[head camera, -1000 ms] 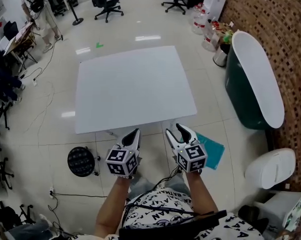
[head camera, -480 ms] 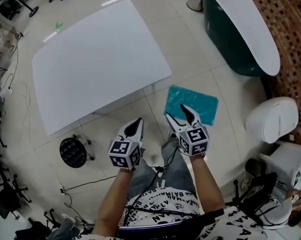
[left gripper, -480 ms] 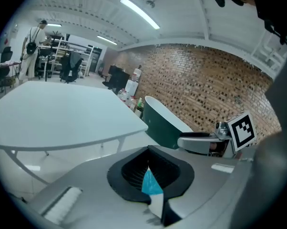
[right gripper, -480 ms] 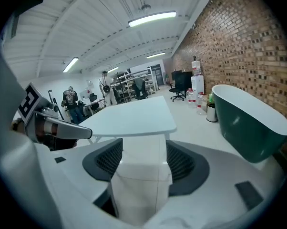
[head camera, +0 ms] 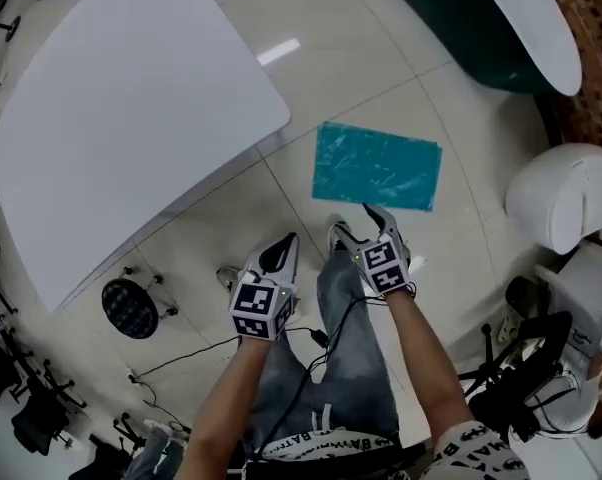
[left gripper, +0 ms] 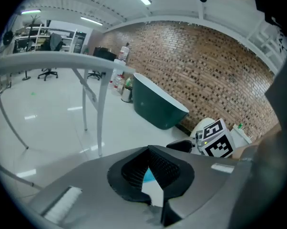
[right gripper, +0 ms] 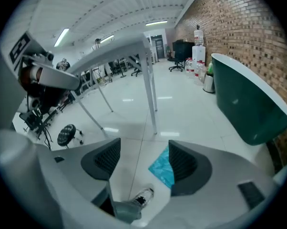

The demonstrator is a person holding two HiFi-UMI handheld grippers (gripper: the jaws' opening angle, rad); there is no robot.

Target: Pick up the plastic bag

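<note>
Plastic bag [head camera: 377,166]: teal, lying flat on the floor tiles, untouched.

Nearest: the person's trouser leg [head camera: 346,348], with a shoe [right gripper: 142,195] showing low in the right gripper view.

Left gripper [head camera: 284,244]: jaws drawn together, holding nothing. It hangs over bare floor left of the leg.

Right gripper [head camera: 356,225]: jaws have just been opening and now stand wide apart, with nothing between them. In its own view the bag [right gripper: 161,168] shows on the floor beyond, against the inner edge of the right-hand jaw. The head view puts it just ahead of the tips, but still apart.

Changes: a second ago the table [head camera: 111,118] filled the middle of the head view and only a corner of the bag peeked out beside the grippers. Now the head has tipped down, both grippers have dropped toward the floor, and the whole bag is in view.

Farther out: a black stool [head camera: 129,306] to the left, a green tub [head camera: 461,18] at top right.

Judgement: this is the reach, not the grasp. The right gripper looks the likely one to take the near edge. Thin film lying flat on tile may be hard to pinch.
</note>
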